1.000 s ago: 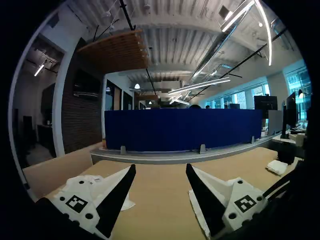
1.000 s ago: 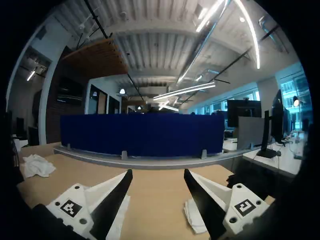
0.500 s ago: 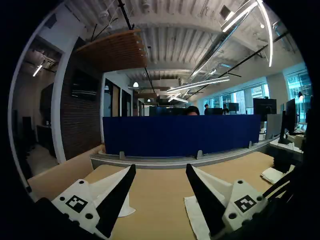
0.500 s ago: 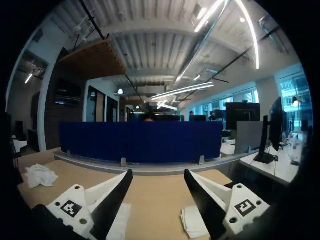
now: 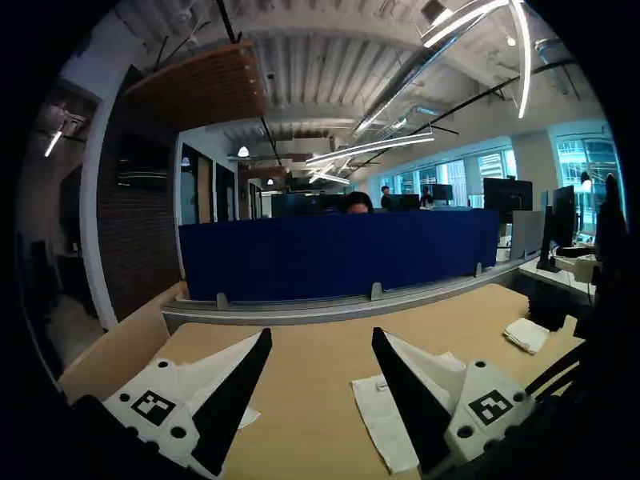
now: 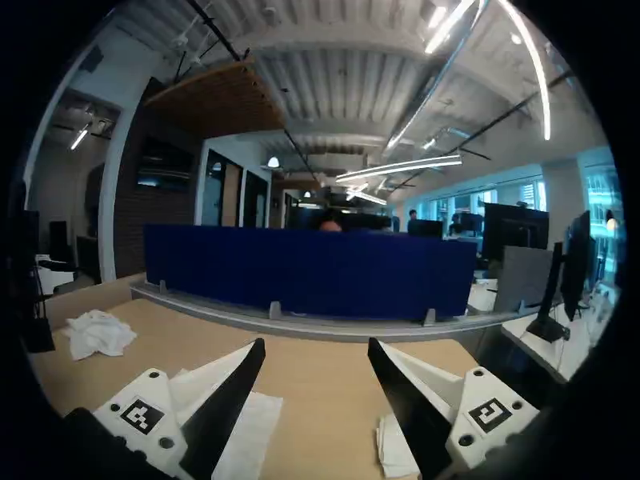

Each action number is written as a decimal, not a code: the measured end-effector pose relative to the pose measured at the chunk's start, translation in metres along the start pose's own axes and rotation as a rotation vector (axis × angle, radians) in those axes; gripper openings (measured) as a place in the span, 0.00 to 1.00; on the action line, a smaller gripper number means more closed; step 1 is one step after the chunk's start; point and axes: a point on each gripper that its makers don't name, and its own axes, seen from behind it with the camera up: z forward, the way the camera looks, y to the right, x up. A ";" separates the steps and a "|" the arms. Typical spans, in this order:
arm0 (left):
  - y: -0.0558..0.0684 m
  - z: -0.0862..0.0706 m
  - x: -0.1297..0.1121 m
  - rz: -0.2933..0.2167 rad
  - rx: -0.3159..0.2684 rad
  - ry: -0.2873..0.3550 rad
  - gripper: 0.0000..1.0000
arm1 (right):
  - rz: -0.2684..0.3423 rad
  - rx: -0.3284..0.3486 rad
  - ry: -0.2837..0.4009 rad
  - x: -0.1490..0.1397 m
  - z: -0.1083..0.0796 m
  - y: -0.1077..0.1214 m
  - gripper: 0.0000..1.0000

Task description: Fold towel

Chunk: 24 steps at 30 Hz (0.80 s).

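— What's changed since a second ago?
— More desk (image 5: 320,416) shows now, and the flat towel (image 5: 374,406) has come into fuller sight under my left tool's (image 5: 321,330) right finger.
— And the tools?
— The left tool's fingers stand apart, holding nothing, level above the desk. Same for my right tool (image 6: 316,341), with the towel beneath its left finger.

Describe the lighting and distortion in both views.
Left gripper view: fisheye bends the light strips into arcs; windows blow out bluish. Right gripper view: the blue divider bows; the crumpled towel is evenly lit, in focus.
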 end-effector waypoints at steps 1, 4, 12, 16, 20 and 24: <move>0.002 0.000 0.000 0.004 -0.010 -0.007 0.93 | -0.007 0.011 -0.006 0.001 0.000 -0.002 1.00; 0.009 0.001 -0.001 0.016 -0.046 -0.030 0.93 | -0.030 0.040 -0.036 0.000 0.001 -0.007 1.00; 0.023 0.002 -0.012 0.050 -0.135 -0.106 0.93 | -0.088 0.139 -0.152 -0.015 -0.002 -0.026 1.00; 0.032 0.001 -0.022 0.073 -0.184 -0.154 0.93 | -0.119 0.207 -0.234 -0.030 -0.007 -0.040 1.00; 0.043 -0.001 -0.034 0.087 -0.243 -0.207 0.93 | -0.152 0.287 -0.323 -0.048 -0.013 -0.055 1.00; 0.052 -0.003 -0.046 0.088 -0.292 -0.255 0.93 | -0.176 0.351 -0.397 -0.064 -0.020 -0.066 1.00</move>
